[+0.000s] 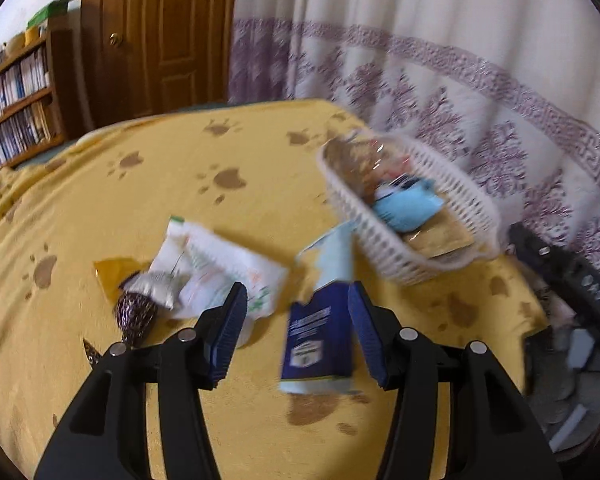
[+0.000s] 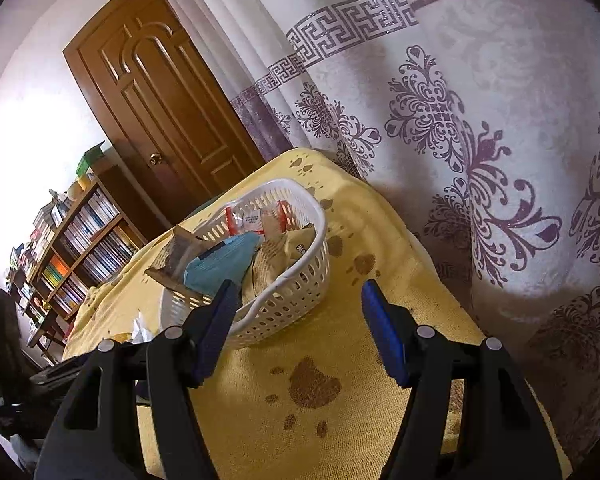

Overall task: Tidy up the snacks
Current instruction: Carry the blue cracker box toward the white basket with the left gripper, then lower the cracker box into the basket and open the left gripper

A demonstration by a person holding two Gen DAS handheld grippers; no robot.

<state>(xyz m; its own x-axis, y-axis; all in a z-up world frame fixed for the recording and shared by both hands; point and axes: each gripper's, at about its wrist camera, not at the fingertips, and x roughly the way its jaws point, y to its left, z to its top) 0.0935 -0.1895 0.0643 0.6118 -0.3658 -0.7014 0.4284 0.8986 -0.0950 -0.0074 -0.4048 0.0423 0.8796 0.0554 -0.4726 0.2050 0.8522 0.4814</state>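
Observation:
A dark-blue and pale-blue snack packet (image 1: 320, 332) lies on the yellow paw-print blanket (image 1: 100, 208) between my left gripper's (image 1: 298, 292) fingers. It sits against the right pad, with a gap to the left pad, so the gripper is open. To the left lie a white packet (image 1: 220, 268), a dark foil-wrapped snack (image 1: 136, 312) and a yellow packet (image 1: 112, 272). The white basket (image 1: 380, 236) behind holds a light-blue packet (image 1: 404, 208) and several others. My right gripper (image 2: 300, 289) hovers open and empty in front of the basket (image 2: 284, 300).
A patterned curtain (image 2: 460, 140) hangs close behind the basket and along the blanket's right edge. A wooden door (image 2: 160, 100) and a bookshelf (image 2: 84, 248) stand at the far left. Dark clutter (image 1: 572, 320) lies beyond the table's right edge. The left wrist view is blurred.

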